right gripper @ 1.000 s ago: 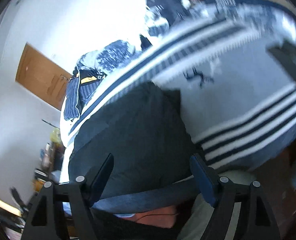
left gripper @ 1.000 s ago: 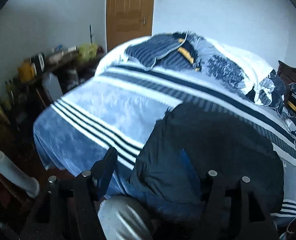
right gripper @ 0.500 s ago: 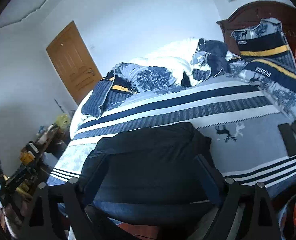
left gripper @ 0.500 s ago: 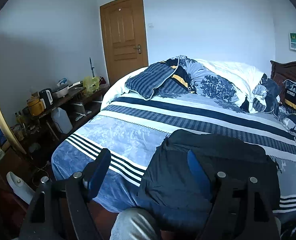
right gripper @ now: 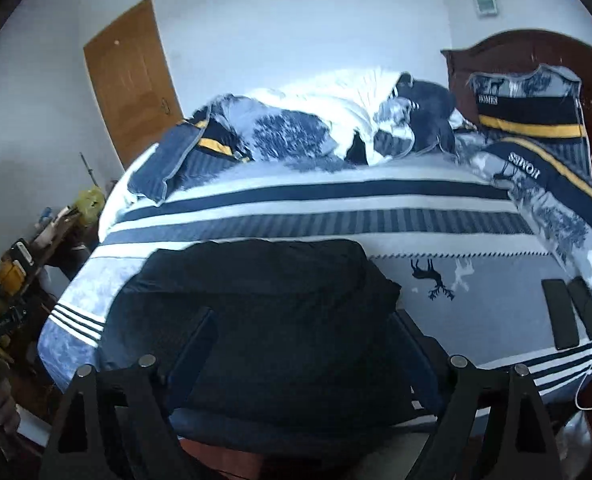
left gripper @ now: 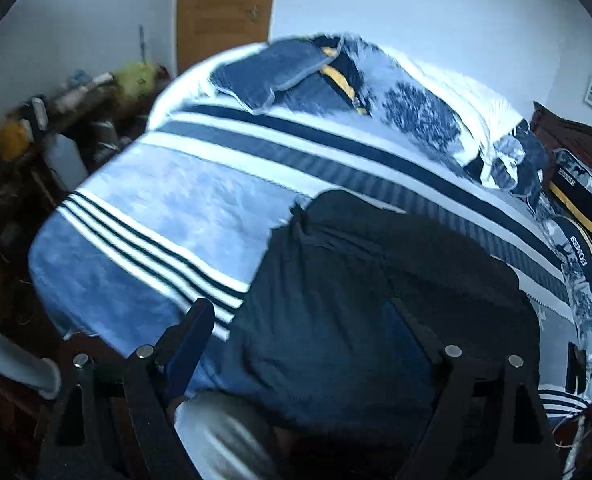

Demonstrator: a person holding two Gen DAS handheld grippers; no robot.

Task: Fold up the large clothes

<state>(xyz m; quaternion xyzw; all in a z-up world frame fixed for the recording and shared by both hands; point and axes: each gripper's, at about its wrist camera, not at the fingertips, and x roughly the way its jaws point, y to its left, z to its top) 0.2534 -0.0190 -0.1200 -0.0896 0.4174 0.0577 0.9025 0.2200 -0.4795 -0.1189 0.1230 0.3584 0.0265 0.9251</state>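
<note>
Left wrist: view dipped, garment (left gripper: 356, 300) unmoved.

The left wrist view is smeared with motion, so the clutter on the side table (left gripper: 76, 96) by the bed's far left corner cannot be told apart. The dark garment (left gripper: 376, 300) hides the bed's near edge, and its own near hem drops behind the left gripper (left gripper: 304, 344). The headboard (right gripper: 536, 52) is cut off at the right edge.
</note>
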